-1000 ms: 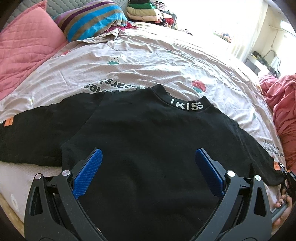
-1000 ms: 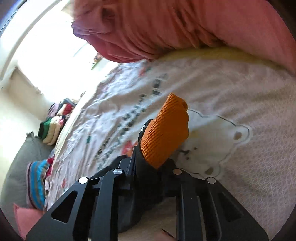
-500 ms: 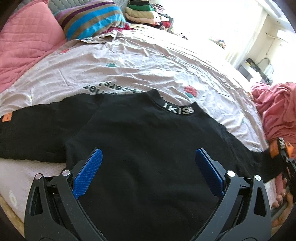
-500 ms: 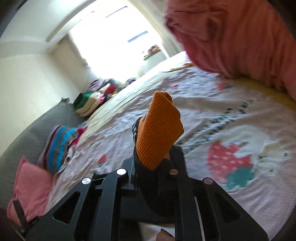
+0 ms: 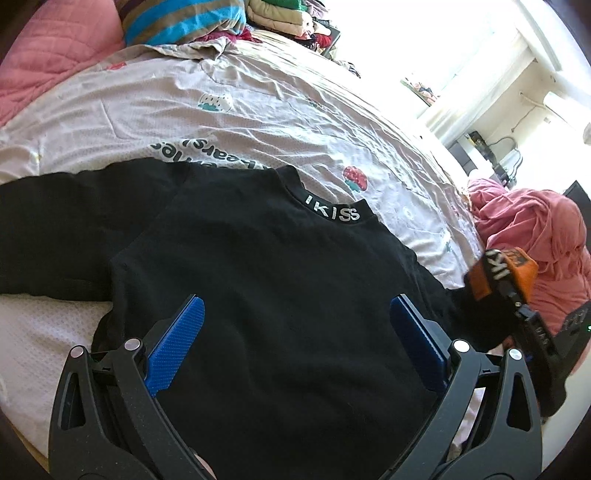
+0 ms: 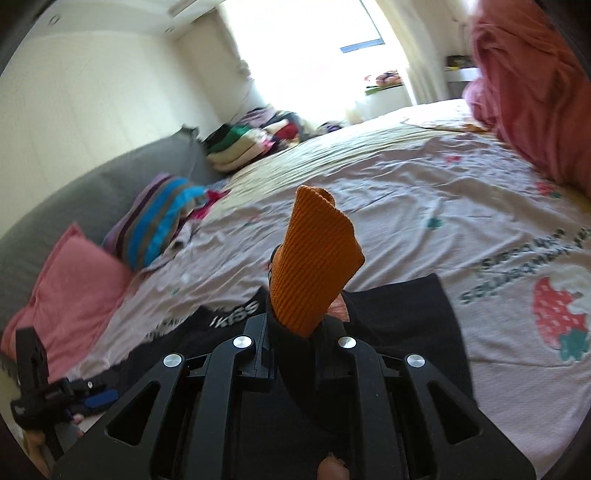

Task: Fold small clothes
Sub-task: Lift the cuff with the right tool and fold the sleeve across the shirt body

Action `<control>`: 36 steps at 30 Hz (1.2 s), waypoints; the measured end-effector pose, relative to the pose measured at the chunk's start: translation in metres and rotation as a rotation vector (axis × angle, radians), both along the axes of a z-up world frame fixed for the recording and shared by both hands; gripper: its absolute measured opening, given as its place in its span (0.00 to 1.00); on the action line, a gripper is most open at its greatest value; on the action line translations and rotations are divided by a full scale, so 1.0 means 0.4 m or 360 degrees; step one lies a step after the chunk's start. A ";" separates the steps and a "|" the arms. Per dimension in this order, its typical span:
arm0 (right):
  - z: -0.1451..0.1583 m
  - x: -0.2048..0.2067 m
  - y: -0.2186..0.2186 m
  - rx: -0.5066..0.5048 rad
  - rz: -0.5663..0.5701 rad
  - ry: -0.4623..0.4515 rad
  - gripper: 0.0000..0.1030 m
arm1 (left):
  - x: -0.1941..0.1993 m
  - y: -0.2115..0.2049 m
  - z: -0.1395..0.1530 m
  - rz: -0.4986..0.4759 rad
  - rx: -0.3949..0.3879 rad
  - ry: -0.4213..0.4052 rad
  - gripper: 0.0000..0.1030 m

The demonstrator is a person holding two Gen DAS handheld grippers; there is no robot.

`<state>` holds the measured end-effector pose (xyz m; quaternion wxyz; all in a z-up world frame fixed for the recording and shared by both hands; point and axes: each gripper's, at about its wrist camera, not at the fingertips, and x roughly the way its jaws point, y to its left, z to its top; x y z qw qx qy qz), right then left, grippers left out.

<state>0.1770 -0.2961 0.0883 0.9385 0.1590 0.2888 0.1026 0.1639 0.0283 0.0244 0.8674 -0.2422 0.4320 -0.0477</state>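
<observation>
1. One black sweater (image 5: pixel 266 295) lies face up and spread flat on the bed sheet (image 5: pixel 258 110), collar lettered "IKISS" pointing away from the left wrist camera.
2. Its one sleeve (image 5: pixel 66 229) stretches flat toward the left edge of that view; the other sleeve is lifted off the sheet at the right.
3. Orange cuff (image 6: pixel 314 262) of the lifted sleeve stands up out of the right gripper (image 6: pixel 306 325), whose jaws are clamped together on the black sleeve fabric just below the cuff.
4. Left gripper (image 5: pixel 295 339) hangs over the sweater's lower body with its blue pads (image 5: pixel 177 343) set wide apart; nothing is between them but the cloth lying beneath, and contact cannot be confirmed.
5. Pink pillow (image 5: pixel 48 62) and striped pillow (image 5: pixel 184 22) sit at the head of the bed, with a stack of folded clothes (image 6: pixel 240 144) beyond.
6. Crumpled pink blanket (image 5: pixel 535 236) lies at the bed's edge, close behind the raised cuff.
</observation>
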 end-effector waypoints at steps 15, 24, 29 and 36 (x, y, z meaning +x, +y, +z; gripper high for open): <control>-0.075 0.046 0.293 -0.0258 0.0316 0.0062 0.12 | 0.002 0.078 -0.038 0.0003 -0.0328 0.0009 0.91; -0.141 0.048 0.407 -0.0221 0.0548 0.0197 0.44 | 0.007 0.115 -0.076 0.0023 -0.0487 0.0038 0.85; -0.126 -0.002 0.408 -0.0128 0.0681 0.0205 0.52 | 0.015 0.112 -0.103 0.0014 -0.0526 0.0075 0.82; -0.097 -0.044 0.317 -0.0084 0.0558 0.0202 0.53 | 0.035 0.072 -0.143 -0.0059 -0.0509 0.0159 0.63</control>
